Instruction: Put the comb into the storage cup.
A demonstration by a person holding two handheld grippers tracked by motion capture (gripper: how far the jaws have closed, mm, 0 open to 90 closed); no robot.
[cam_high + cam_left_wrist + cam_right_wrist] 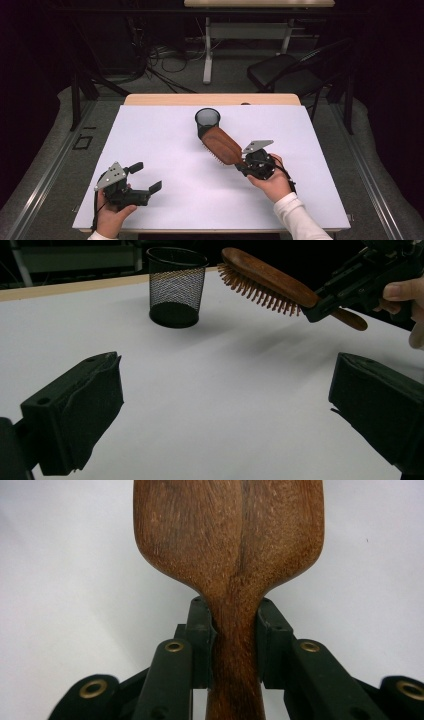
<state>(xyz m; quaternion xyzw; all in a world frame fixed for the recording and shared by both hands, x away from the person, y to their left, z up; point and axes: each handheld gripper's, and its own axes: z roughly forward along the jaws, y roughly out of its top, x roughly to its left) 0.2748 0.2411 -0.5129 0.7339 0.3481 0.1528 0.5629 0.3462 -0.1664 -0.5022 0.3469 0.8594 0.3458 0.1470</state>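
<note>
A wooden hairbrush (222, 144) hangs above the white table, bristles down, its head close to a black mesh cup (207, 120). My right gripper (243, 163) is shut on the brush's handle; in the right gripper view the two jaws clamp the narrow neck of the hairbrush (235, 570) from both sides. The left gripper view has the hairbrush (267, 282) tilted in the air to the right of the mesh cup (176, 286), with the right gripper (320, 305) holding it. My left gripper (147, 177) rests near the table's front left, open, with nothing between its jaws.
The white table sheet (150, 140) covers a wooden table top. Beyond the far edge stand a black folding chair (285, 72) and a desk leg (207, 50) with cables on the floor.
</note>
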